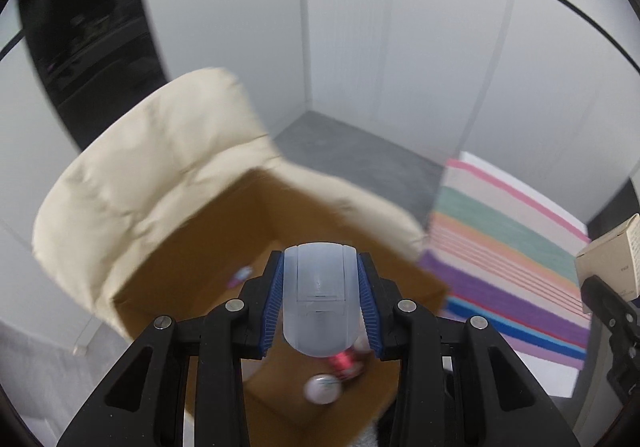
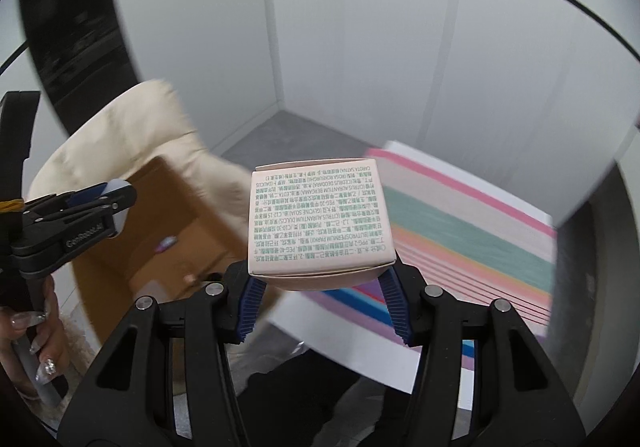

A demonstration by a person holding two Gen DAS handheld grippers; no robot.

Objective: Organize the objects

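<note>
My left gripper is shut on a pale blue-grey plastic case and holds it above an open cardboard box. Inside the box lie a red can and a white round cap. My right gripper is shut on a pale pink carton with printed text, held in the air to the right of the cardboard box. The left gripper shows at the left of the right wrist view. The carton shows at the right edge of the left wrist view.
A cream cloth drapes over the box's far side. A striped multicolour sheet on a white surface lies to the right of the box. White walls meet in a corner behind, above a grey floor.
</note>
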